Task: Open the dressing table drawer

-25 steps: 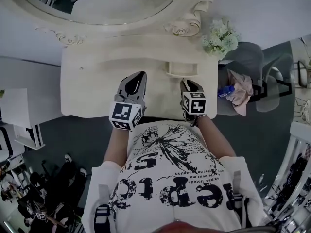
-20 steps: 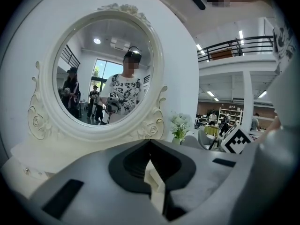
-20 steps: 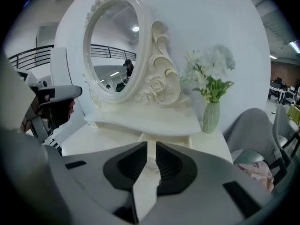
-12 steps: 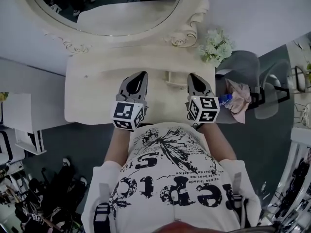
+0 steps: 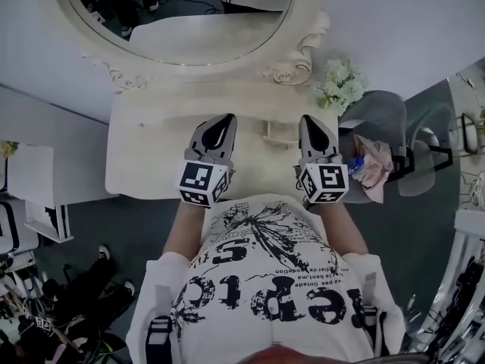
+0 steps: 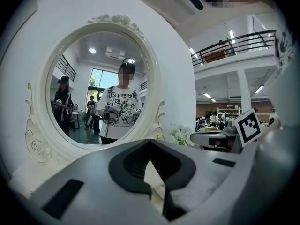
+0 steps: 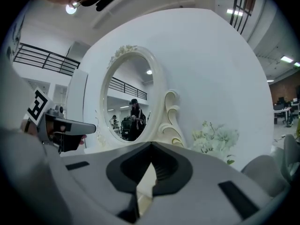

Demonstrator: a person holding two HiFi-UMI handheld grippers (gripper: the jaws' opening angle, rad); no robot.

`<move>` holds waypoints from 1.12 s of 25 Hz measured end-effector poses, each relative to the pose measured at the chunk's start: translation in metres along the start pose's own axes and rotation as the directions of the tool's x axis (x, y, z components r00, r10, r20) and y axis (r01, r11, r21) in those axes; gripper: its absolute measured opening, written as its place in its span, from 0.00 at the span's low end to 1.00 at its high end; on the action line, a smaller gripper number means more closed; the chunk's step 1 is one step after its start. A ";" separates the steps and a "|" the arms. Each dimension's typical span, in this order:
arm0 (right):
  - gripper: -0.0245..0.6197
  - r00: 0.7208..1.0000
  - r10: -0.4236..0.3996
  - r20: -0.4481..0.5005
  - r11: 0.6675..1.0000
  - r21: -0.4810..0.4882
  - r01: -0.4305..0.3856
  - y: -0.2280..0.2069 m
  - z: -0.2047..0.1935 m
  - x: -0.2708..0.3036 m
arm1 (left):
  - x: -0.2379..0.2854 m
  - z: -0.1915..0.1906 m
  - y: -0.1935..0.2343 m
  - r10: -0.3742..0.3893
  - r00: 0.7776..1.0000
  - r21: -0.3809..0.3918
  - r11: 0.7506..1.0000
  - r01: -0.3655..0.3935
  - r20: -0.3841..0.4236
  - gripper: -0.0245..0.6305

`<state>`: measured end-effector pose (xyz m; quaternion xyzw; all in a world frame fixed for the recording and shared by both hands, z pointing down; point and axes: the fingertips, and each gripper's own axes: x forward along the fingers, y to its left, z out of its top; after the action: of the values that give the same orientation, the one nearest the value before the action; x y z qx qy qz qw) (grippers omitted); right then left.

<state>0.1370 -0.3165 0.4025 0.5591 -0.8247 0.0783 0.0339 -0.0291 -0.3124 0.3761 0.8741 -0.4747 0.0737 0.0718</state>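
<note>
Two closed grippers are held above the cream dressing table, with its small drawer seen between them.

The left gripper and the right gripper are held side by side over the worktop, both pointed toward the oval mirror. In each gripper view the jaws are seen with their tips together and nothing between them. The small drawer is seen in the head view at the back of the worktop, below the mirror's carved frame. It appears to jut forward from the raised rear tier and lies nearer the right gripper. A bunch of white flowers is set at the worktop's right rear corner.
</note>
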 end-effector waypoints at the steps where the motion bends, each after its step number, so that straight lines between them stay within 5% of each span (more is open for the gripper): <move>1: 0.06 1.000 0.000 -0.001 1.000 -0.003 0.000 0.000 0.000 0.000 | 0.000 0.000 0.000 -0.001 1.000 0.000 1.000 0.001 0.000 0.07; 28: 0.06 0.999 0.049 0.021 0.998 -0.030 -0.049 0.006 0.003 -0.007 | 0.005 -0.004 -0.015 -0.025 1.000 -0.009 1.000 0.025 -0.010 0.07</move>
<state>0.1337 -0.3085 0.3977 0.5391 -0.8395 0.0606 0.0311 -0.0143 -0.3078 0.3806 0.8793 -0.4637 0.0747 0.0791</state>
